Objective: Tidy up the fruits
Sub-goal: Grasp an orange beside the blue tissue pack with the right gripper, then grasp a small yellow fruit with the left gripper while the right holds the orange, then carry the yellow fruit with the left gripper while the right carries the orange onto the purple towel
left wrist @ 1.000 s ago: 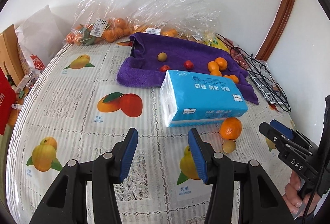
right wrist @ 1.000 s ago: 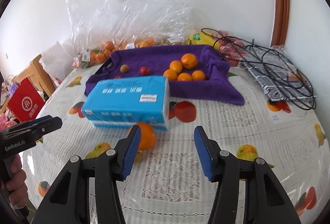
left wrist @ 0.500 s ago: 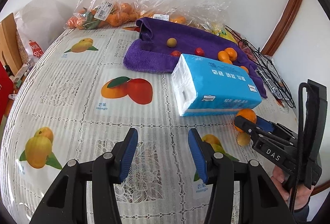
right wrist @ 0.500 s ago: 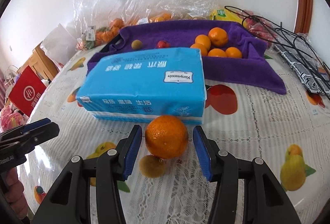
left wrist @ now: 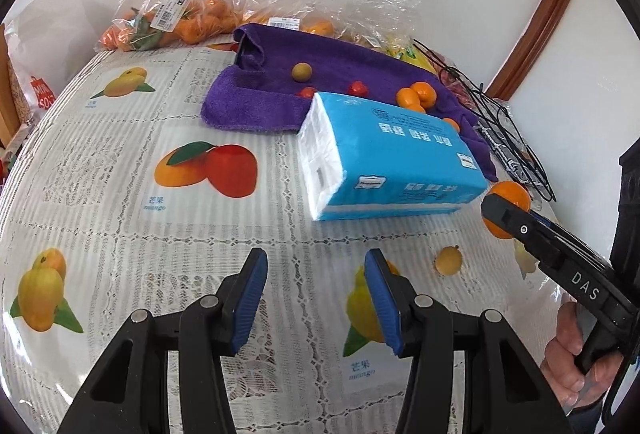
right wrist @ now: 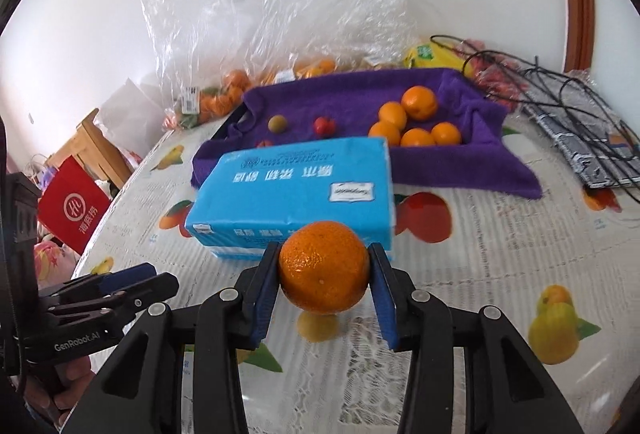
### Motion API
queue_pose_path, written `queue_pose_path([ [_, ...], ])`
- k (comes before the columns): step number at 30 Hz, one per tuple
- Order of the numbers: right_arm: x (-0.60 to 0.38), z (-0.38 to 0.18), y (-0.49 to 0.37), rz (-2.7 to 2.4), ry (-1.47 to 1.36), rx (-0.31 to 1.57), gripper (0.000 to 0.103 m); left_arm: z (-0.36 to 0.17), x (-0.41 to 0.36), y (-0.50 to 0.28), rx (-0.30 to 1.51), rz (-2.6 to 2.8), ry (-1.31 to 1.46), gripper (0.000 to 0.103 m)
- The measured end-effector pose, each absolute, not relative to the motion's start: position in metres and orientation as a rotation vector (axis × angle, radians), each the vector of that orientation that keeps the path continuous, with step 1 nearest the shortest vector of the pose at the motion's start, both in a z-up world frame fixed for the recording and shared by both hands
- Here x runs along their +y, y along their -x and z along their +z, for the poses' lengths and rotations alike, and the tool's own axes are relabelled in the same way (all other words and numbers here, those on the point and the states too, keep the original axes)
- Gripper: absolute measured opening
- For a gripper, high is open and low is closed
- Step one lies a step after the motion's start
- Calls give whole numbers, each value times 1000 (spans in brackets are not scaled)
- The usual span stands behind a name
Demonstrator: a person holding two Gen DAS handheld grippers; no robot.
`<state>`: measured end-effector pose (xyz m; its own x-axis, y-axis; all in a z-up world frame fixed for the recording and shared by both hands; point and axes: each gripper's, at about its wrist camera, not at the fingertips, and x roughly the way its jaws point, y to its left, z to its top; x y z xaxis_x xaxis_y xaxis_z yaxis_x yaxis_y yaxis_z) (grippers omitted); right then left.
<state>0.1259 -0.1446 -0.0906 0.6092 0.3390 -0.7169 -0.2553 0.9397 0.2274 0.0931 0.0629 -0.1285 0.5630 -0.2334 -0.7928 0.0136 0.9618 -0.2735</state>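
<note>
Right gripper (right wrist: 324, 280) clamps the orange (right wrist: 324, 268)!

Both blue pads press the fruit's sides, just in front of the blue tissue pack (right wrist: 300, 194), with a small yellowish fruit (left wrist: 448, 261) on the table (left wrist: 120, 162) just beneath it. The left gripper (left wrist: 316, 298) hangs spread wide with nothing between its pads, over the near edge. Five more oranges (right wrist: 416, 122) sit on the purple towel (right wrist: 472, 162) toward the table's far edge.
</note>
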Motion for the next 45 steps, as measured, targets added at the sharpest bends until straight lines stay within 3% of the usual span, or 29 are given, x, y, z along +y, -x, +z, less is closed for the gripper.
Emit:
queue_pose_path([
  [20, -245, -121, -98, 163, -61, 861, 43, -143, -54, -121, 1007, -319, 118, 47],
  [22, -249, -125, -95, 163, -61, 864, 43, -151, -58, -122, 1025, -301, 105, 40],
  [25, -253, -132, -94, 154, -65, 879, 43, -154, -59, -120, 1008, -278, 94, 26],
  [45, -173, -143, -116, 311, -56, 916, 43, -157, 27, -95, 953, -84, 140, 25],
])
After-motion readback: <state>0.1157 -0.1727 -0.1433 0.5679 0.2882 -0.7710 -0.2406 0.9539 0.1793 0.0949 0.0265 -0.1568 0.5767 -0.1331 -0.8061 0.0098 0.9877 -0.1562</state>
